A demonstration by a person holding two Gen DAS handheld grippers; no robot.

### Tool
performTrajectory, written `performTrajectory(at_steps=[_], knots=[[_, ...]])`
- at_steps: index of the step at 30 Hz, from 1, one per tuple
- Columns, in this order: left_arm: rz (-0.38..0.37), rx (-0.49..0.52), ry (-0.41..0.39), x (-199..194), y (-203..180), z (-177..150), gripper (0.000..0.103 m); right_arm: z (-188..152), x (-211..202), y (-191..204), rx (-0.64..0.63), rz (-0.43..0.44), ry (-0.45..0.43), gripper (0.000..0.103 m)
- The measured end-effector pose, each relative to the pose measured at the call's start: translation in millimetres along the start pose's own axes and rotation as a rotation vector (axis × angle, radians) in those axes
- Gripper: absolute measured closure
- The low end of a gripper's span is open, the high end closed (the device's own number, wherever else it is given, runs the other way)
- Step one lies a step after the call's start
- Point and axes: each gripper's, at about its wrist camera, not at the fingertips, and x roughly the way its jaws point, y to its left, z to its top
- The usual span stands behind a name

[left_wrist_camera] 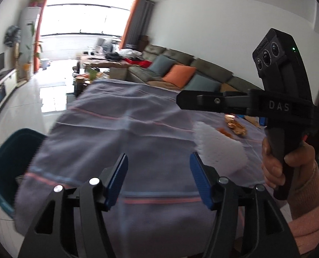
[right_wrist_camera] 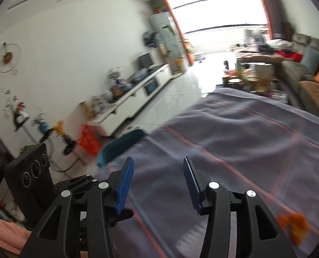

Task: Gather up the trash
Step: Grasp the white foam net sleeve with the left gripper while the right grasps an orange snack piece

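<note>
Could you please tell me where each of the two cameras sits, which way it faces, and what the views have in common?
Left wrist view: sits on the left tool, jaws open and empty, looking down the grey cloth with orange stripes toward the olive sofa; the right tool and the hand holding it show at right.
Right wrist view: sits on the right tool, also open and empty, facing the cloth and white cabinet; the left tool's camera body shows at left.
Shared: cloth, teal bin, sofa, bright window.

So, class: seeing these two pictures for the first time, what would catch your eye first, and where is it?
The grey cloth with orange stripes fills the middle of both views. On it, at the right of the left wrist view, lie a white tissue and orange scraps, while a teal bin stands off the left edge. The blue-padded left gripper and right gripper are open, holding nothing.
</note>
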Motion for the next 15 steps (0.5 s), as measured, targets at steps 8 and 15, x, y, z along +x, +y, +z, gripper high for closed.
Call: performTrajectory(at_steps=[8,15], knots=[[-0.110,0.030,0.107,44.9,-32.3,-7.1,0.034,-32.3,-41.7,-68.5,0.129,-0.189,-0.013,0.053],[-0.157,0.025,0.176,71.2,-43.2,-8.6,0.034,-53.2,-52.2,-112.8,0.213,-0.273,0.008,0.052]])
